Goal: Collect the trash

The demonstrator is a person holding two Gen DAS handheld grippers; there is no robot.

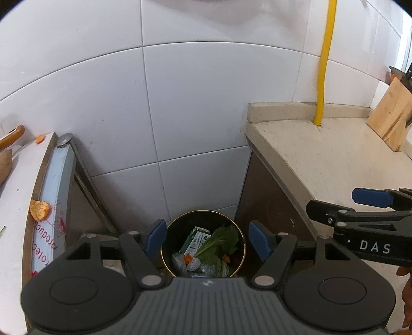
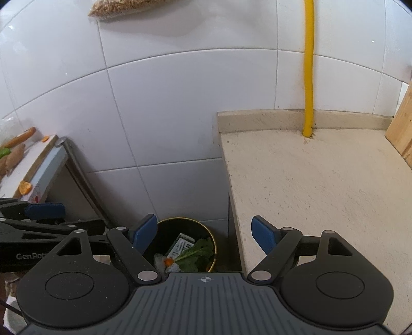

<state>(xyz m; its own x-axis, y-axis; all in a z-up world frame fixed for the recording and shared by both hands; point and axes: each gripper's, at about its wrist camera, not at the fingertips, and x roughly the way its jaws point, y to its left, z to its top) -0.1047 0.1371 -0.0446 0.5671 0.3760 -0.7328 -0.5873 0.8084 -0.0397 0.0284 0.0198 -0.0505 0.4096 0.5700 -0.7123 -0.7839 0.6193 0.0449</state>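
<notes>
Left wrist view: the left tool points steeply down with its blue pads standing apart and nothing between them. Directly below that gap, on the floor, sits a round black trash bin with a gold rim. Inside it lie a green leaf, a small printed carton, crumpled wrappers and bits of orange peel. The right tool reaches in from the right edge of this view, over the beige worktop, its pads also apart and empty.

In the right wrist view the right tool frames the same trash bin, which stands against the foot of the beige worktop; the left tool shows at the left edge.

To the left of the bin is a white worktop with a printed film along its edge. An orange peel scrap lies at its near edge, and a smaller orange piece lies farther back.

Farther away, a wooden knife block stands on the beige worktop, and a yellow pipe rises from that worktop up the white tiled wall. A bag of brown grains hangs high at the top of the right wrist view.
</notes>
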